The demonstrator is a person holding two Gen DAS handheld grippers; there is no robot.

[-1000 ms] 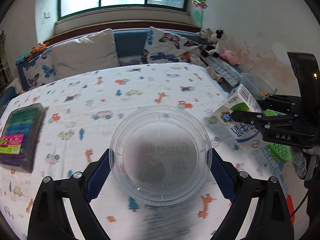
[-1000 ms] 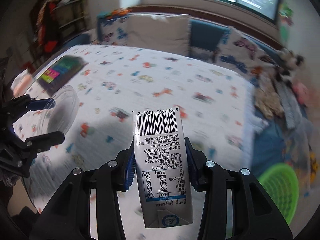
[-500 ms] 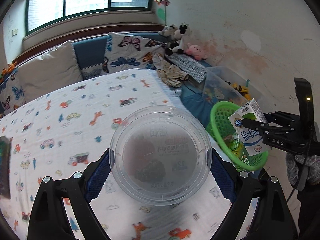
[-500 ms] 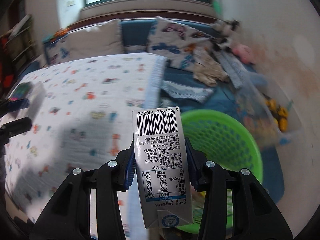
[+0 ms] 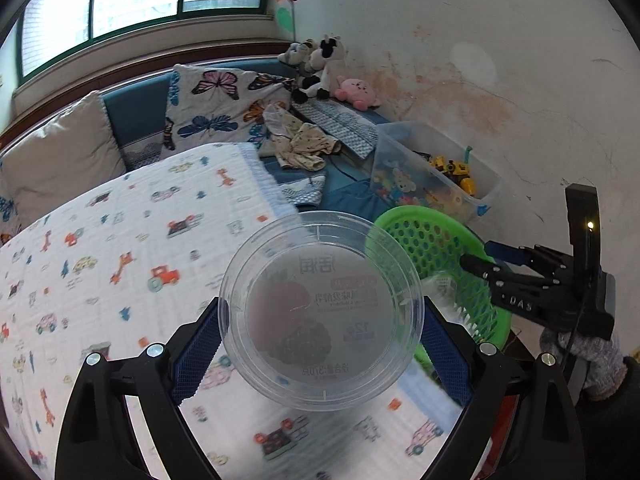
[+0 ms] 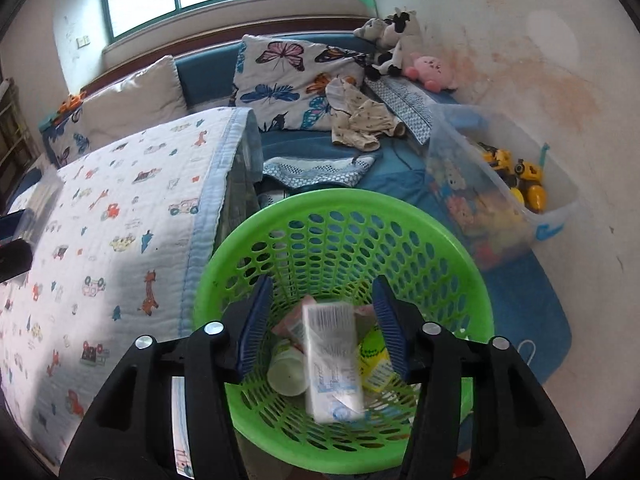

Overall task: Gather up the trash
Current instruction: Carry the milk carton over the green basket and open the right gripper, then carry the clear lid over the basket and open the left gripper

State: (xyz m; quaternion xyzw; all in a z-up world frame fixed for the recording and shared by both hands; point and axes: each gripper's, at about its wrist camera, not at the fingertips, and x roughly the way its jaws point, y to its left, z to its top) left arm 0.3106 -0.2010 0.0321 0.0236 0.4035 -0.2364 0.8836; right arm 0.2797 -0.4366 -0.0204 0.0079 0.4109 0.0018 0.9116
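Over the green basket [image 6: 340,264] beside the bed [image 6: 120,216], my right gripper [image 6: 324,320] has just been opening its jaws, and the milk carton [image 6: 332,364] drops free between them, touching neither pad, blurred in its fall onto the cup and wrappers already lying at the bottom. My left gripper [image 5: 320,344] holds the clear plastic tub [image 5: 320,312] clenched across its width, both blue pads pressed to its wall, above the patterned bedspread near the bed's edge. The basket [image 5: 436,256] sits just beyond the tub in the left view, with the right gripper [image 5: 480,264] poised over its rim. I judge the carton's drop as good as done; the tub comes next. That calls for clearing my right hand aside, carrying the tub over the basket's mouth and releasing it only once it is well inside the rim. Farther back stand a toy bin [image 6: 516,184], cushions and soft toys under the window.
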